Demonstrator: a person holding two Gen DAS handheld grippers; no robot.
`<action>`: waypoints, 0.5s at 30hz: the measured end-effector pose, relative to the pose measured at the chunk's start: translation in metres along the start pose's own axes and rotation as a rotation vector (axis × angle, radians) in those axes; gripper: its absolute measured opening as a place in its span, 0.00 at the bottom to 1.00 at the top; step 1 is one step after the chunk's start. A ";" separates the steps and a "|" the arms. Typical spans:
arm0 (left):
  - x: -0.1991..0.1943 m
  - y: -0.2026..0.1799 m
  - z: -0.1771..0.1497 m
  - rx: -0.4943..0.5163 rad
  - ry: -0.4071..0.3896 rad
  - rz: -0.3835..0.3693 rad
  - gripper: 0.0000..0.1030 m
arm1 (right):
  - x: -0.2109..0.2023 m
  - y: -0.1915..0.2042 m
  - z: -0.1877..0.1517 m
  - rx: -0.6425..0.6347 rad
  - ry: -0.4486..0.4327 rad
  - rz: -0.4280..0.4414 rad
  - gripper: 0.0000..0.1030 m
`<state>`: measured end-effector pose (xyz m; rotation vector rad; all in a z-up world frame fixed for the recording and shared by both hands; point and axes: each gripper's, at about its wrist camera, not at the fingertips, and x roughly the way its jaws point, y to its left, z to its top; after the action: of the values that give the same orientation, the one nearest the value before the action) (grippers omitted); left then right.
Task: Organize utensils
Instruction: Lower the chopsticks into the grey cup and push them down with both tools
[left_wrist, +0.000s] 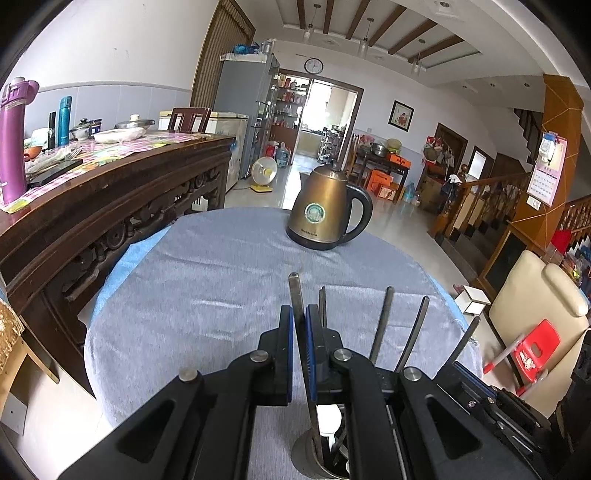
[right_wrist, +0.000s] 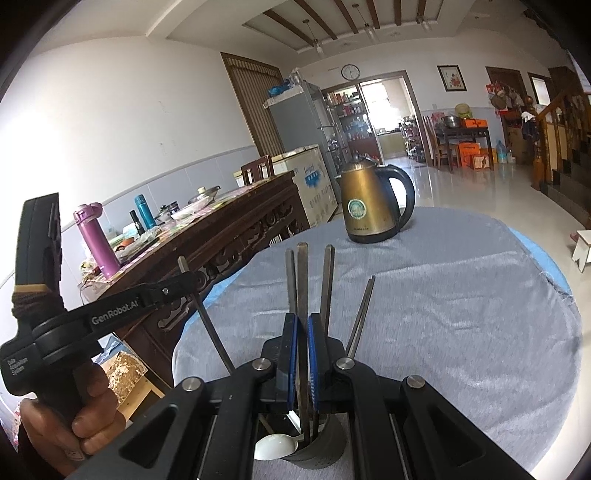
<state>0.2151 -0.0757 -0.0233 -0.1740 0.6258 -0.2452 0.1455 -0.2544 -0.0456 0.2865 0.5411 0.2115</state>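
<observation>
Left wrist view: your left gripper (left_wrist: 300, 325) pinches a metal chopstick (left_wrist: 295, 295) upright, so it drops into the steel utensil holder (left_wrist: 314, 454) below.

Right wrist view: your right gripper (right_wrist: 303, 332) clamps another chopstick (right_wrist: 303, 280) standing in the holder (right_wrist: 317, 446) beside a white spoon (right_wrist: 275, 445).

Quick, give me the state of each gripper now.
Left gripper: closed on a metal utensil handle standing in the metal holder.
Right gripper: closed on a flat metal utensil handle in the holder.
</observation>
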 end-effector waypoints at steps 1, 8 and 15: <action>0.002 0.001 -0.001 0.000 0.007 -0.002 0.06 | 0.001 -0.001 -0.001 0.003 0.006 0.000 0.07; 0.010 0.002 -0.006 0.003 0.033 -0.003 0.07 | 0.002 -0.003 -0.002 0.008 0.006 -0.002 0.07; 0.014 0.003 -0.008 0.001 0.056 -0.035 0.07 | 0.001 -0.004 -0.002 0.017 0.007 -0.001 0.07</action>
<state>0.2223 -0.0778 -0.0383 -0.1782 0.6789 -0.2851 0.1454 -0.2575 -0.0490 0.3020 0.5502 0.2068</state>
